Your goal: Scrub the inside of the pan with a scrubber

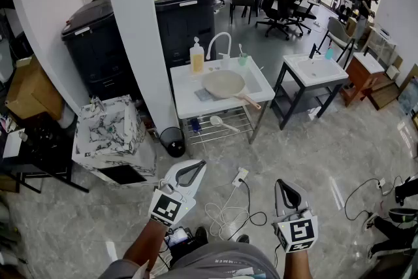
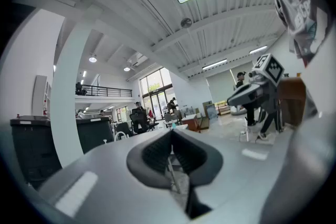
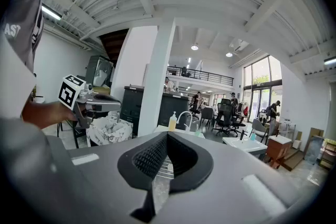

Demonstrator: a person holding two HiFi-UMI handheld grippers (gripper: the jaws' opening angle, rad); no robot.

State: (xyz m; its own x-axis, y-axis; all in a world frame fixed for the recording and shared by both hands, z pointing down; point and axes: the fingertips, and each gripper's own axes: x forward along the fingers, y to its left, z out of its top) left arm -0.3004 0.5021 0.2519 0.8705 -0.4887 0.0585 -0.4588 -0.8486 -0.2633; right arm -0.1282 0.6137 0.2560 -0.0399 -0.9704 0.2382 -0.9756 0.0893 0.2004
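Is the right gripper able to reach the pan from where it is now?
Probably not: the pan lies on the stand, far across the floor from the right gripper; the person must step closer.

No wording is reading clearly in any view. Black-and-white square code markers are showing on the left cube (image 1: 166, 208) of the left gripper (image 1: 201, 164) and the right cube (image 1: 300, 232) of the right gripper (image 1: 281, 182), behind the fingers. Pale lettering on the person's grey shirt (image 3: 16, 23) is blurring beyond reading.
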